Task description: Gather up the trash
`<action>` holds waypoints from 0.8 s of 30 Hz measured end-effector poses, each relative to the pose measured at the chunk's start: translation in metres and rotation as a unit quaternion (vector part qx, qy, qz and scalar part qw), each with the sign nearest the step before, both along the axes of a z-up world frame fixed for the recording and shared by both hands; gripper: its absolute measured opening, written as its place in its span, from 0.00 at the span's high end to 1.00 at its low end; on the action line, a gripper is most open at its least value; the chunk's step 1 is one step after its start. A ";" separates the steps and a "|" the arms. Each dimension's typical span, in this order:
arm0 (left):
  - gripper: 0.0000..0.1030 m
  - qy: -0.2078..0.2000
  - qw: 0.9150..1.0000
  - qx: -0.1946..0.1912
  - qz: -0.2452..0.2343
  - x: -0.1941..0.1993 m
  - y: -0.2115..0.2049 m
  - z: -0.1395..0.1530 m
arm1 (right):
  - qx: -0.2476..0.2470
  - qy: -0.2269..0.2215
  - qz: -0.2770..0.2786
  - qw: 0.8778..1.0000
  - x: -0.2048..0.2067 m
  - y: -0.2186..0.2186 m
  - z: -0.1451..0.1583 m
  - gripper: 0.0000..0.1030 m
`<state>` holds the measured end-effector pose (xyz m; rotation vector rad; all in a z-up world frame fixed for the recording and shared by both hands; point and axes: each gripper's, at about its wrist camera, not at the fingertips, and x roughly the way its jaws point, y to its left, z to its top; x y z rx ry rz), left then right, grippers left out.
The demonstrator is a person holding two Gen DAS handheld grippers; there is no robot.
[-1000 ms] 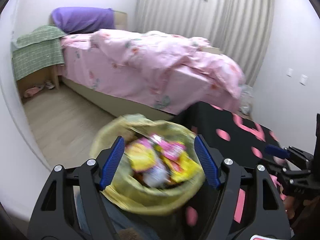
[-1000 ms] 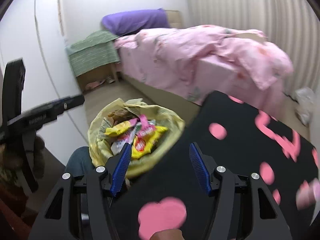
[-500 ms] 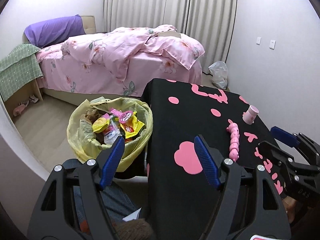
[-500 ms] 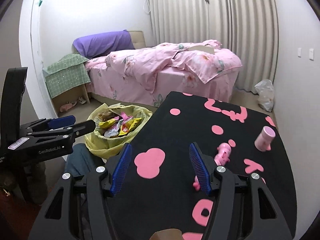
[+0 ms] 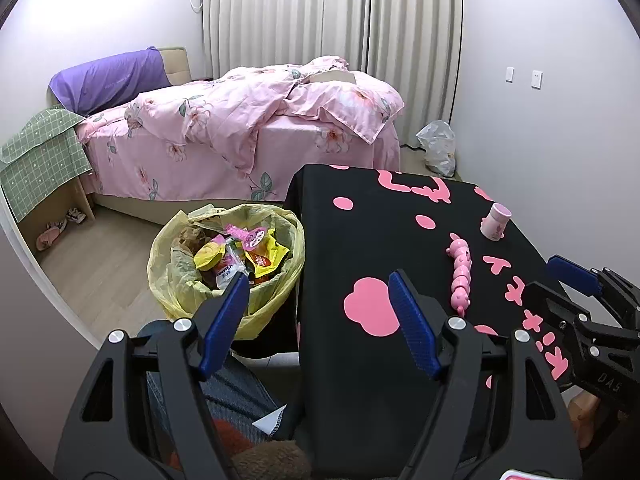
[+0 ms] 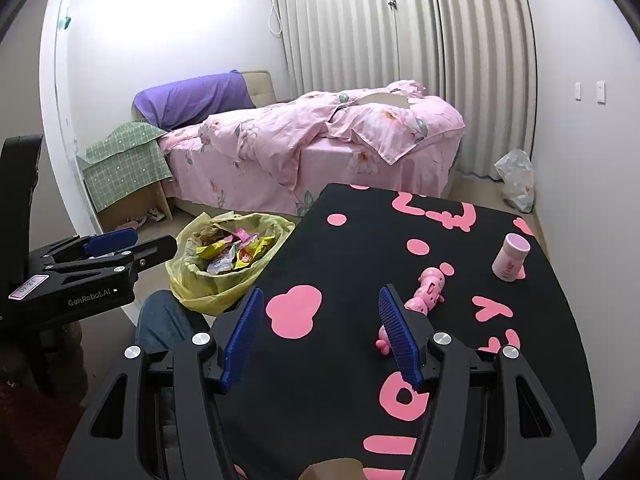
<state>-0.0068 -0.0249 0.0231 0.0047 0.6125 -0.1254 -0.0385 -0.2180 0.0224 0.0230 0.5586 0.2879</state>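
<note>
Here your left gripper (image 5: 318, 320) is held level above the near left corner of the bench (image 5: 400, 248), its blue fingers (image 5: 224, 320) spread wide apart with nothing between them. Your right gripper (image 6: 320, 336) is held the same way over the near edge of the black, pink-patterned cloth, fingers (image 6: 396, 338) likewise apart and empty. From the right wrist view the left gripper shows side-on at 9 o'clock; from the left wrist view the right one pokes in at 4 o'clock.

The trash bin (image 5: 226, 268), lined with a yellow bag and heaped with bright snack wrappers (image 5: 240, 256), stands on the floor against the bench's left side. In the left view it sits at 11 o'clock of the fingers, the left fingertip overlapping its near rim in the picture; in the right view it is at 10 o'clock (image 6: 228, 258), well apart from the fingers.

On the bench a pink toy caterpillar (image 5: 460, 274) lies at 1 o'clock of the left fingers, and in the right view its tail end sits just behind the right fingertip (image 6: 424, 296). A small pink cup (image 6: 512, 262) stands upright beyond it at 2 o'clock. A pink bed (image 6: 320, 148) fills the background.
</note>
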 end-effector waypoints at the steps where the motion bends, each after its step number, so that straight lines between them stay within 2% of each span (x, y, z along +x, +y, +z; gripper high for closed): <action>1: 0.34 0.001 1.000 0.000 -0.001 0.000 -0.001 0.000 | 0.001 -0.001 0.001 1.000 -0.001 0.001 0.000 0.45; 24: 0.34 0.004 1.000 0.010 -0.023 -0.002 -0.008 0.000 | 0.006 0.007 -0.006 1.000 -0.002 -0.007 -0.001 0.45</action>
